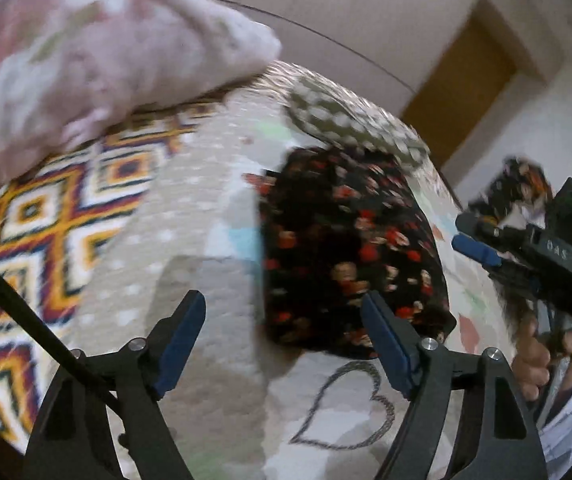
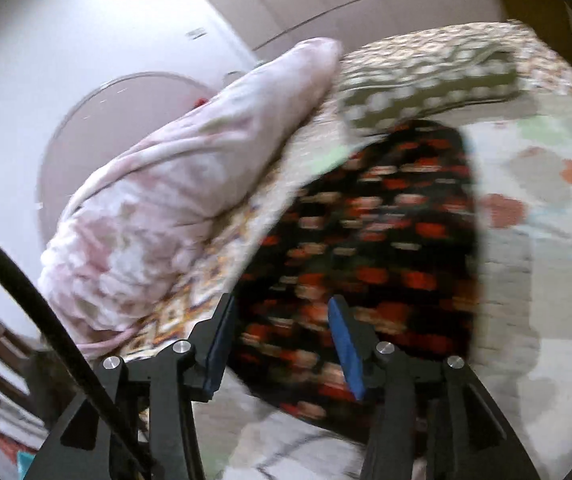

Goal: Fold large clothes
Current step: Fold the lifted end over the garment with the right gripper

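A black garment with red and pink flowers [image 1: 345, 248] lies folded into a compact block on the bed. It also shows in the right wrist view [image 2: 369, 240], blurred. My left gripper [image 1: 286, 336] is open and empty, just above the garment's near left edge. My right gripper [image 2: 282, 344] is open over the garment's near end; nothing is between its fingers. The right gripper also shows in the left wrist view [image 1: 481, 248], off the garment's right side, held by a hand.
A pink floral bundle [image 1: 86, 56] lies on the left, also in the right wrist view [image 2: 174, 200]. A grey cloth with white spots [image 1: 341, 120] lies beyond the garment. The bedspread [image 1: 158, 248] has a diamond pattern at left and a drawn heart [image 1: 345, 408].
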